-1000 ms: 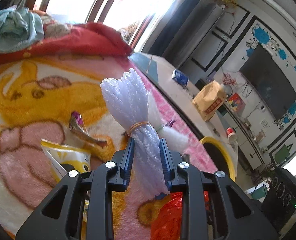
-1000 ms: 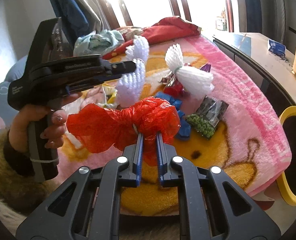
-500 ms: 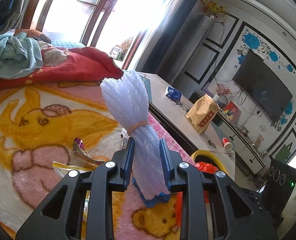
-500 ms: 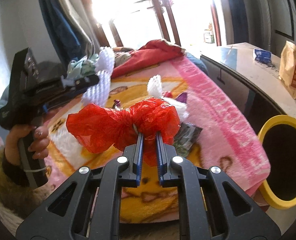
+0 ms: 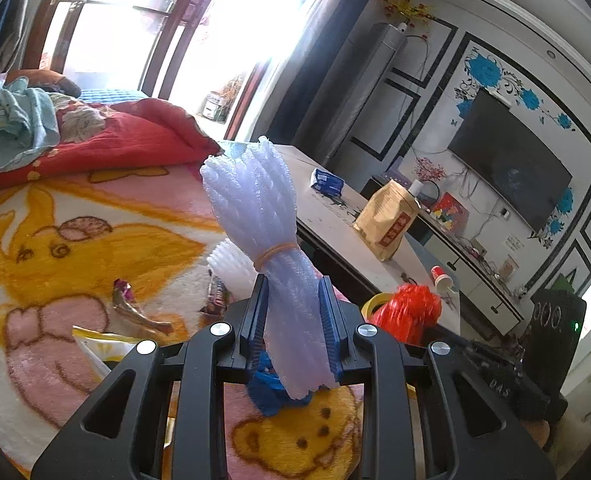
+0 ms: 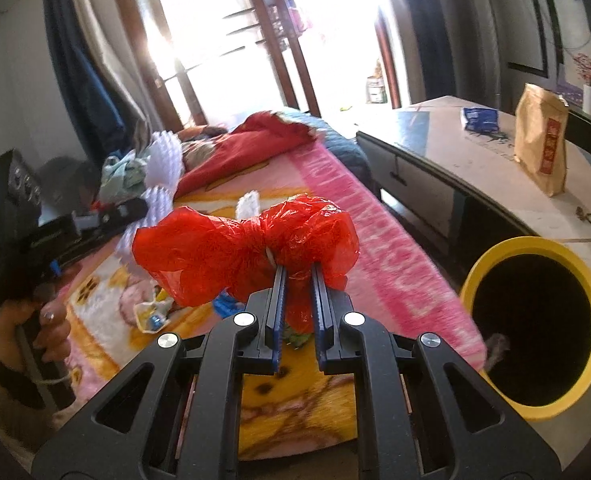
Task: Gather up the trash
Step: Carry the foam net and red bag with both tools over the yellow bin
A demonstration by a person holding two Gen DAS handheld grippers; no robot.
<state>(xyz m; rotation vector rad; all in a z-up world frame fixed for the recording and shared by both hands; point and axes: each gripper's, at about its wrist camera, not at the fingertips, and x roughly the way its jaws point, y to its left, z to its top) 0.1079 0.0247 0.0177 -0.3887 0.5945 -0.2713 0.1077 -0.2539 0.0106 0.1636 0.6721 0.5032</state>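
Bed (image 5: 95,216) fills the near ground, covered by a pink and yellow cartoon blanket (image 6: 375,240), with a red quilt (image 5: 143,140) and a pale blue cloth (image 5: 11,120) bunched at its far end. Beside the bed, a long pale counter (image 6: 475,168) carries a brown paper bag (image 6: 541,144) standing upright and a small blue packet (image 6: 480,118). A dark TV (image 5: 507,168) hangs on the far wall. Yellow-rimmed bin (image 6: 531,328) stands at the bed's corner, mouth open and dark inside, to the right of the right tool in its own view. Left tool (image 5: 294,322), gripped in a hand (image 6: 35,332), pinches a white foam net (image 5: 263,232) tied at its waist with a rubber band; the net stands upright between the blue pads, clear of the blanket. Right tool (image 6: 297,296) is pressed together on a red plastic bag (image 6: 247,252) knotted like a bow, held in the air just left of the bin's rim. Loose trash lies on the blanket: a second foam net (image 5: 227,268), a yellow-white wrapper (image 5: 99,344), a blue scrap (image 5: 271,392) under the left tool, a purple foil wrapper (image 5: 129,304). A red paper cup (image 5: 441,276) sits near the counter's end.
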